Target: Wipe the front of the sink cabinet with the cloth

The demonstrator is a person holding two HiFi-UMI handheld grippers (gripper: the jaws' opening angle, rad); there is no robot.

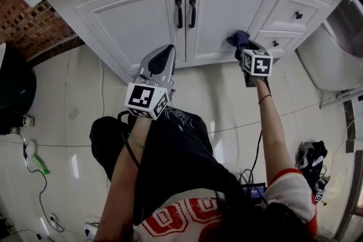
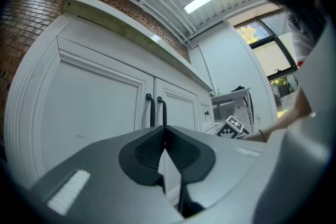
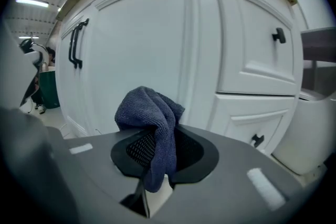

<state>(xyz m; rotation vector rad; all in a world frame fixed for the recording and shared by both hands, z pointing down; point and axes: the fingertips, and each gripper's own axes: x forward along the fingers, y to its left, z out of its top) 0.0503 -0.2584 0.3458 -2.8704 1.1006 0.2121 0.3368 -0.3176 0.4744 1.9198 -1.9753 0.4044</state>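
Head view: the right gripper (image 1: 242,47) is clamped on the dark blue cloth (image 1: 238,38), which bunches out ahead of its tips at 12 o'clock, up against the lower part of the right-hand door (image 1: 227,5) of the sink cabinet (image 1: 142,22). Whether cloth and door actually touch I cannot tell. In the right gripper view the cloth (image 3: 149,110) is pinched mid-fold between the jaws of that gripper (image 3: 157,150), one tail hanging down.

The left gripper (image 1: 163,55) sits at 9 o'clock of the right one, short of the cabinet, with its jaws pressed together on nothing (image 2: 165,147). The right arm is clearly nearer the work.

Painted white panels with raised frames run left to right, so strokes likely follow that axis. The paired black handles (image 1: 185,13) lie at 10 o'clock of the cloth and the drawers (image 1: 295,11) at 2 o'clock, with pale glossy floor (image 1: 215,99) below.
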